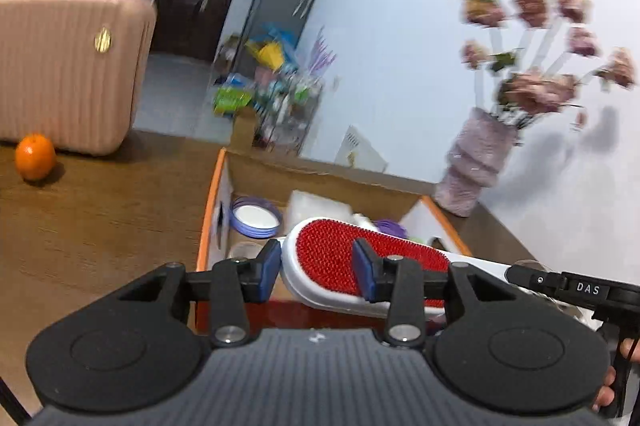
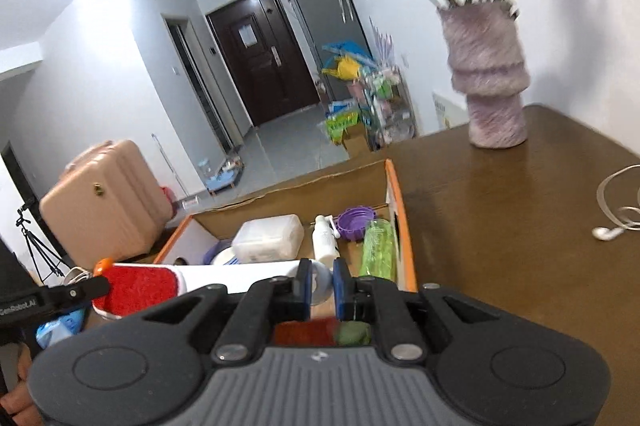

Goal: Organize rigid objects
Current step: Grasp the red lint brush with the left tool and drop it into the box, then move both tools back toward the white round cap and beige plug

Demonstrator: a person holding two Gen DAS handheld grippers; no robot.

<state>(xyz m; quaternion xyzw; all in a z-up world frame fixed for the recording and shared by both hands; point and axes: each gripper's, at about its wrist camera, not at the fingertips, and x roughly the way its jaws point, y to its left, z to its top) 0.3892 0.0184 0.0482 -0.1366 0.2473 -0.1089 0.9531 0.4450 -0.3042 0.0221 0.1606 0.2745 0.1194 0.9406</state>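
Note:
A white lint brush with a red bristle pad point(image 1: 340, 258) hangs over the open cardboard box point(image 1: 212, 210). My left gripper point(image 1: 316, 272) is shut on the brush head. My right gripper point(image 2: 322, 288) is shut on the brush's white handle point(image 2: 240, 274), and the red pad shows at the left in that view point(image 2: 136, 290). Inside the box lie a white container point(image 2: 268, 238), a white pump bottle point(image 2: 324, 238), a purple lid point(image 2: 354, 222), a green bottle point(image 2: 378, 246) and a purple-rimmed bowl point(image 1: 256, 216).
An orange point(image 1: 35, 156) and a pink hard case point(image 1: 68, 66) stand on the brown table at the left. A furry vase of flowers point(image 2: 488, 74) stands at the right beyond the box. White earphones point(image 2: 616, 210) lie on the table at the far right.

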